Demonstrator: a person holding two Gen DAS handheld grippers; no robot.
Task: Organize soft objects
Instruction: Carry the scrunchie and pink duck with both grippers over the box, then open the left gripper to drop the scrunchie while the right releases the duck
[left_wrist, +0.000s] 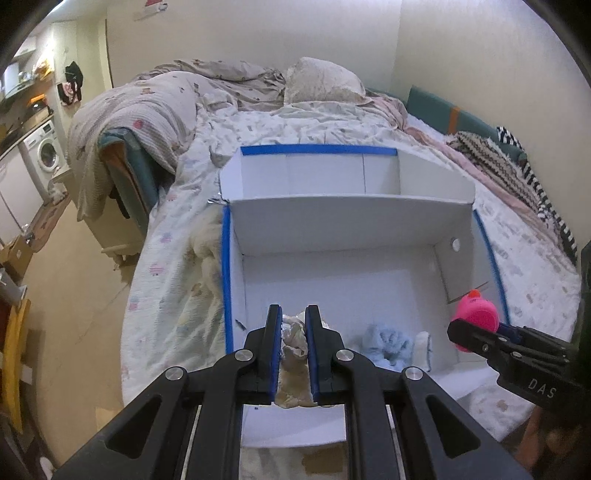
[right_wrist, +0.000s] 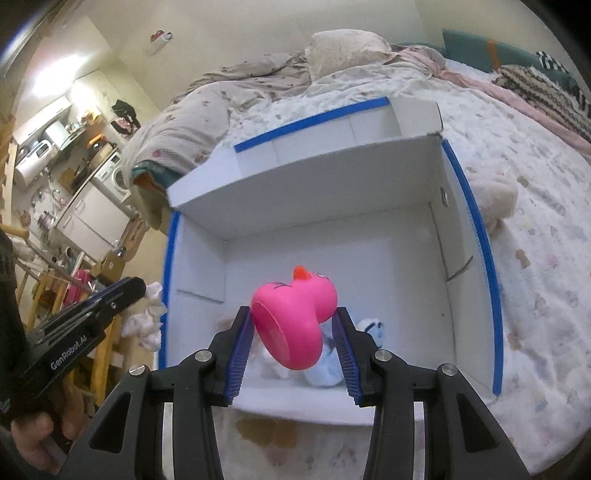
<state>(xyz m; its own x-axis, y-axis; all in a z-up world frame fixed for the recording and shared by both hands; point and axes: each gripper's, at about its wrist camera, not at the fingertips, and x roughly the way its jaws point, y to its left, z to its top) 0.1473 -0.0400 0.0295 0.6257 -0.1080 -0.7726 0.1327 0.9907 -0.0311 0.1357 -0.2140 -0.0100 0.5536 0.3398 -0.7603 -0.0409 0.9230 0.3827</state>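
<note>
Two hand-held grippers hang over a white cardboard box (left_wrist: 332, 229) with blue-taped edges that sits on a rumpled bed (left_wrist: 177, 258), close to the bed's near edge. The left gripper (left_wrist: 293, 332) has its jaws clamped on a bunched cream-and-white cloth (left_wrist: 293, 347). The right gripper (right_wrist: 295, 332) has its jaws clamped on a pink rubber duck (right_wrist: 291, 317), tilted with its flat base toward the camera, above the box's near compartment. On that compartment's floor lie a pale blue soft toy (left_wrist: 386, 345) and, just beside it, a small white item (left_wrist: 423, 349). The far compartment shows only bare white walls.
</note>
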